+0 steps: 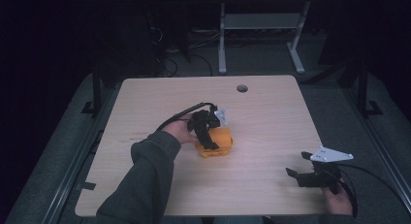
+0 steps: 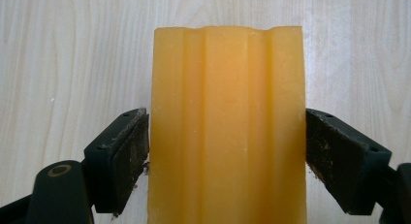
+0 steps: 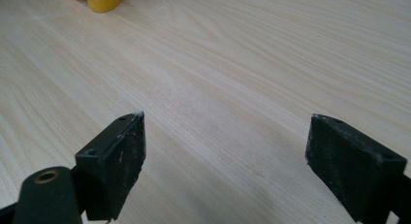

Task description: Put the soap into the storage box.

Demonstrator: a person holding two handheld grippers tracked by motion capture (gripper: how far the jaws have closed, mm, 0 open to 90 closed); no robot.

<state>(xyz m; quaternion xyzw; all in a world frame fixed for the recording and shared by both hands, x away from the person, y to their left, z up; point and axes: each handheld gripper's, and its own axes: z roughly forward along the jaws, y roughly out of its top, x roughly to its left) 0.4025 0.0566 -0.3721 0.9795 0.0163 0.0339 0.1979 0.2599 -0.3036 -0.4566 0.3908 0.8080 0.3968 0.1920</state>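
An orange ribbed block (image 2: 228, 127) lies on the light wooden table (image 1: 271, 112), a little left of its middle (image 1: 220, 145). My left gripper (image 2: 227, 118) reaches down over it, and both black pads press against the block's long sides. In the high view that gripper (image 1: 209, 139) covers the block's left part, with a hand and a grey sleeve behind it. My right gripper (image 1: 295, 163) rests low near the table's front right corner, its jaws wide apart with nothing between them (image 3: 225, 118). In the right gripper view the rounded orange edge of the block (image 3: 103, 0) peeks in at the top left.
A round cable hole (image 1: 242, 88) sits near the table's far edge. Beyond the table stand a white desk frame (image 1: 223, 35) and dark cables on the floor. Bare wood lies between the two grippers.
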